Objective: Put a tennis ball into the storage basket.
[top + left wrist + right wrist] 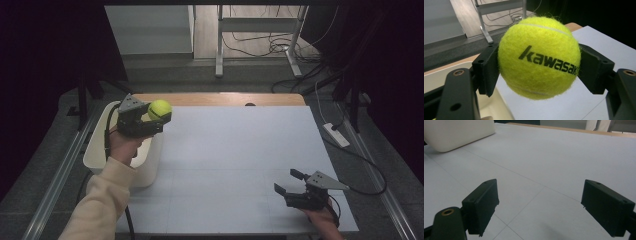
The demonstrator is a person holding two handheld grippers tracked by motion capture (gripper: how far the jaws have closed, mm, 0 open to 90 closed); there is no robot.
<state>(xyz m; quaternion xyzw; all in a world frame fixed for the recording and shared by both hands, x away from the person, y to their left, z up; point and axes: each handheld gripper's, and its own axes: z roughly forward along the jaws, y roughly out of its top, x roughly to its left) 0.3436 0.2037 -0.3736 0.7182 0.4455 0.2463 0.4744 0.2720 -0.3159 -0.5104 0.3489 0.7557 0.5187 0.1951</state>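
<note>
Showing the high view: left claw grasps the tennis ball, lifted beside the white bin; placement remains. Left gripper view: pads press the ball. Right gripper view: right claw released above the bench.

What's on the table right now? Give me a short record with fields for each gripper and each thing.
left gripper: shut on the tennis ball, raised at the bin's edge
right gripper: open, nothing between its jaws, low over the table
tennis ball: yellow, black lettering, clamped on both sides
bin: white, at the table's left edge
</note>
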